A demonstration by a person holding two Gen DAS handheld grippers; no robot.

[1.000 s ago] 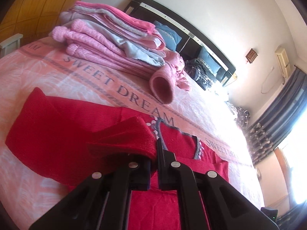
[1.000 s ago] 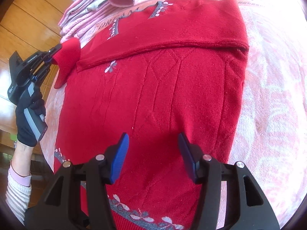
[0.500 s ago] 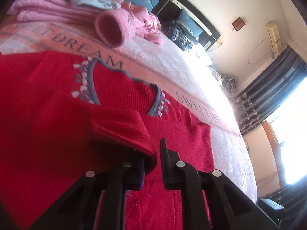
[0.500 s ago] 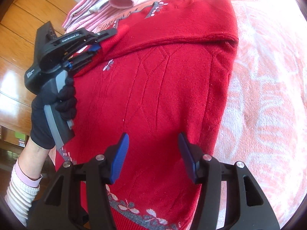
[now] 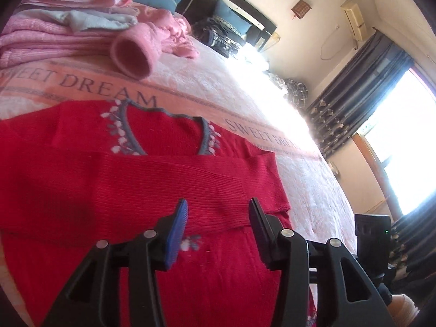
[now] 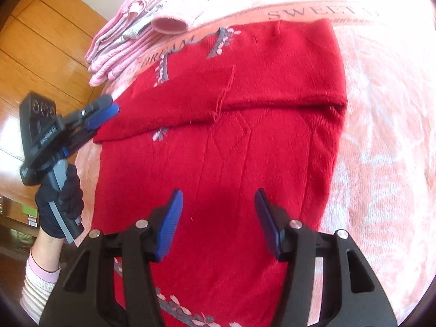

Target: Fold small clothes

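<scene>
The red sweater (image 6: 245,141) lies flat on the bed (image 6: 381,163), neckline toward the pink pile (image 5: 54,38), both sleeves laid across the chest. Both grippers hang empty with jaws apart: the left (image 5: 218,218) off the sweater's left edge, the right (image 6: 218,207) above the hem. Next, I'd say, pinch both hem corners evenly and fold up without dragging the sleeves.

Sweater (image 6: 245,150) lies on bed (image 6: 381,163); clothes pile (image 5: 62,35) behind it.
</scene>
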